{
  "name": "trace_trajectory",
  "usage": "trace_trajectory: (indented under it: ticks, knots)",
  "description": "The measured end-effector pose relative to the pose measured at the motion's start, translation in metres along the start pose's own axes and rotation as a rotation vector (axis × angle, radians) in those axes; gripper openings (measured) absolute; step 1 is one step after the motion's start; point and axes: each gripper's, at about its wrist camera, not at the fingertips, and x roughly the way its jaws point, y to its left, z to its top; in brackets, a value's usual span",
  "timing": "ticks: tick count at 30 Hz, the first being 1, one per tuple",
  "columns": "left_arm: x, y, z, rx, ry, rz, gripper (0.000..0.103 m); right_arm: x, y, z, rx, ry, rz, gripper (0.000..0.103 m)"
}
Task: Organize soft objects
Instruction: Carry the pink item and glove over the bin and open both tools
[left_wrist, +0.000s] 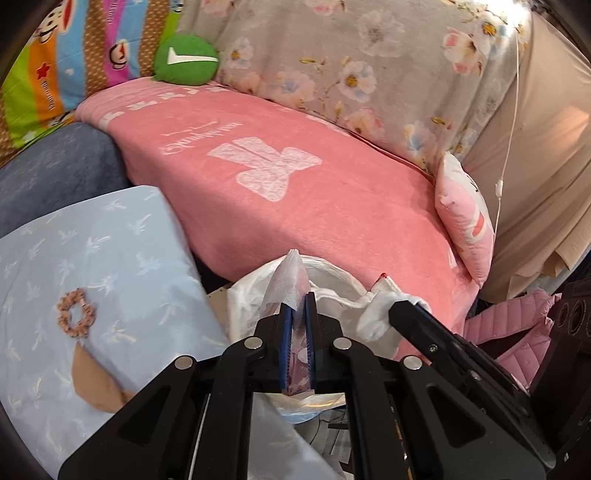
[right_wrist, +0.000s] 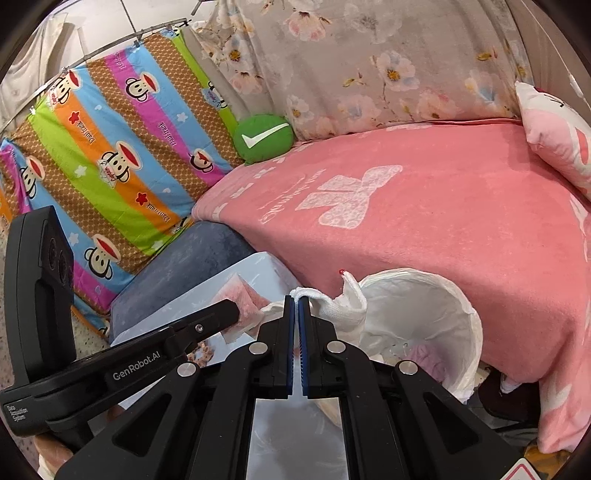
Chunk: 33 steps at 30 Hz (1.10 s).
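Beside the pink blanket (left_wrist: 295, 206), left tool (left_wrist: 299, 306) and right tool (right_wrist: 296, 308) both clamped on white bag (right_wrist: 424, 317).

Home bedroom: pink blanket (right_wrist: 424, 229) on bed, floral bedding (right_wrist: 369, 62), cushions.

The left gripper (left_wrist: 300, 306) points forward, its blue-padded jaws closed on a thin packet. The right gripper (right_wrist: 296, 306) sits just beside it, angled inward, jaws pinched together on a white cloth handle.
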Motion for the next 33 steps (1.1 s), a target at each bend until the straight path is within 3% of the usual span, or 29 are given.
trace_trajectory:
  ticks: [14,17,19,20,33]
  knots:
    - [0.030,-0.034,0.006,0.060,0.047,-0.033,0.008,0.002,-0.040,0.008,0.058,-0.008,-0.069,0.004]
    - [0.033,-0.033,0.007,0.046,0.050,-0.022,0.024,0.003,-0.043,0.008,0.069,-0.006,-0.077,0.009]
    - [0.031,-0.029,0.008,0.023,0.032,0.002,0.048,0.005,-0.044,0.009,0.076,0.001,-0.079,0.011]
    - [0.029,-0.028,0.008,0.017,0.021,0.014,0.051,0.004,-0.044,0.009,0.078,0.001,-0.080,0.012]
    - [0.019,-0.011,0.010,-0.015,-0.005,0.045,0.052,0.006,-0.026,0.006,0.040,0.014,-0.061,0.013]
